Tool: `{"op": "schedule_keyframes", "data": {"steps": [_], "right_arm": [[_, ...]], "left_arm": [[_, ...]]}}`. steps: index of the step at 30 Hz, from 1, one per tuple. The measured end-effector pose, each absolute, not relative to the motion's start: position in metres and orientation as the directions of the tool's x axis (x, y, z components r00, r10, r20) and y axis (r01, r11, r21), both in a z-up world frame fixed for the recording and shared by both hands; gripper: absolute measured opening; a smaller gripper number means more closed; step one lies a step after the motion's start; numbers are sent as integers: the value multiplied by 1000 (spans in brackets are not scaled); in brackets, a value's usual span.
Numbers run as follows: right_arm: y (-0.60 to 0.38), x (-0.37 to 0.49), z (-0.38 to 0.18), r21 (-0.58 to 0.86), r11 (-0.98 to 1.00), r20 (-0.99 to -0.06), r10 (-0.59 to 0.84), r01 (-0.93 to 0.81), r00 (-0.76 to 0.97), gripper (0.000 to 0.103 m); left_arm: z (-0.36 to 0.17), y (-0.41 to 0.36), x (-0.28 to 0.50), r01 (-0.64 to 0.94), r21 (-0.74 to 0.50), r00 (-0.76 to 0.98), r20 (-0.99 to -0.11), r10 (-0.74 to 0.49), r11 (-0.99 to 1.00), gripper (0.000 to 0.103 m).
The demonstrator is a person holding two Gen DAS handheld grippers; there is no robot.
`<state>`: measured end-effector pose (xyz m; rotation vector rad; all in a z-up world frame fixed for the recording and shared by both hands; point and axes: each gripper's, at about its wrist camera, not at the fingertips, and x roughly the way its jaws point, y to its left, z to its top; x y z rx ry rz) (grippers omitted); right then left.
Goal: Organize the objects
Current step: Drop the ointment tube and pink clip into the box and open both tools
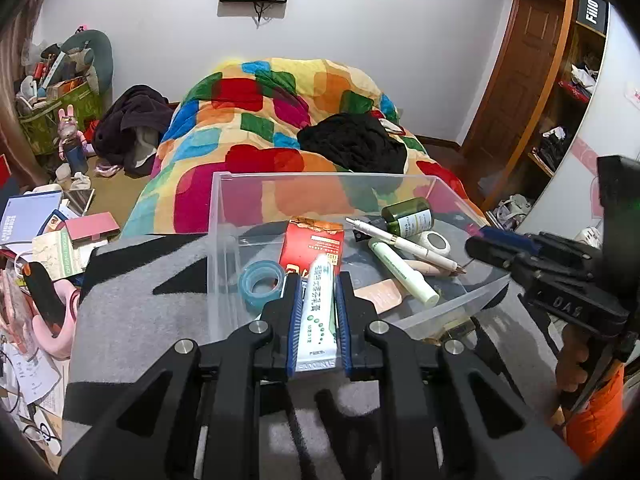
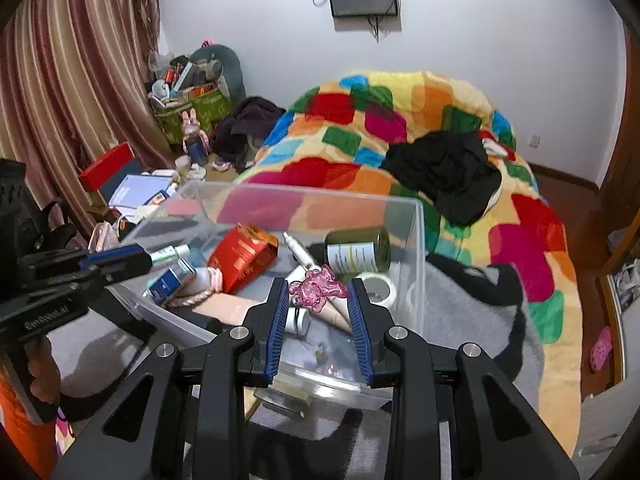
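A clear plastic bin (image 1: 224,240) stands on a grey and black blanket. It holds a red packet (image 1: 312,242), a blue tape roll (image 1: 260,280), a green bottle (image 1: 408,216), pens (image 1: 400,240) and a white tape roll (image 1: 436,242). My left gripper (image 1: 318,308) is shut on a white toothpaste tube (image 1: 318,316) at the bin's near wall. My right gripper (image 2: 318,300) is over the bin (image 2: 418,240), jaws apart, with a pink transparent trinket (image 2: 318,288) between the fingers; contact is unclear. The left gripper also shows in the right wrist view (image 2: 120,260).
A bed with a colourful patchwork quilt (image 1: 280,120) and black clothes (image 1: 352,144) lies behind the bin. Books and clutter (image 1: 40,240) crowd the floor to the left. A wooden door and shelves (image 1: 560,100) stand at right. Curtains (image 2: 72,80) hang at left.
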<state>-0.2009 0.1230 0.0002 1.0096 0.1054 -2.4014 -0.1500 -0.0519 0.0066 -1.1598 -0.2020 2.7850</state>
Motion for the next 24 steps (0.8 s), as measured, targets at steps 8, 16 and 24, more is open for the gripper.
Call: {"op": "schedule_keyframes", "data": {"steps": [8, 16, 24], "right_arm": [[114, -198, -8, 85, -851, -709, -417, 518, -569, 28], [120, -186, 2, 81, -850, -693, -424, 521, -584, 35], [140, -163, 14, 58, -856, -661, -419, 514, -623, 41]], "left_arm": [[5, -43, -149, -75, -149, -695, -701, 158, -986, 17], [24, -27, -126, -109, -94, -742, -655, 144, -990, 42], [29, -6, -107, -168, -63, -747, -643, 169, -984, 50]]}}
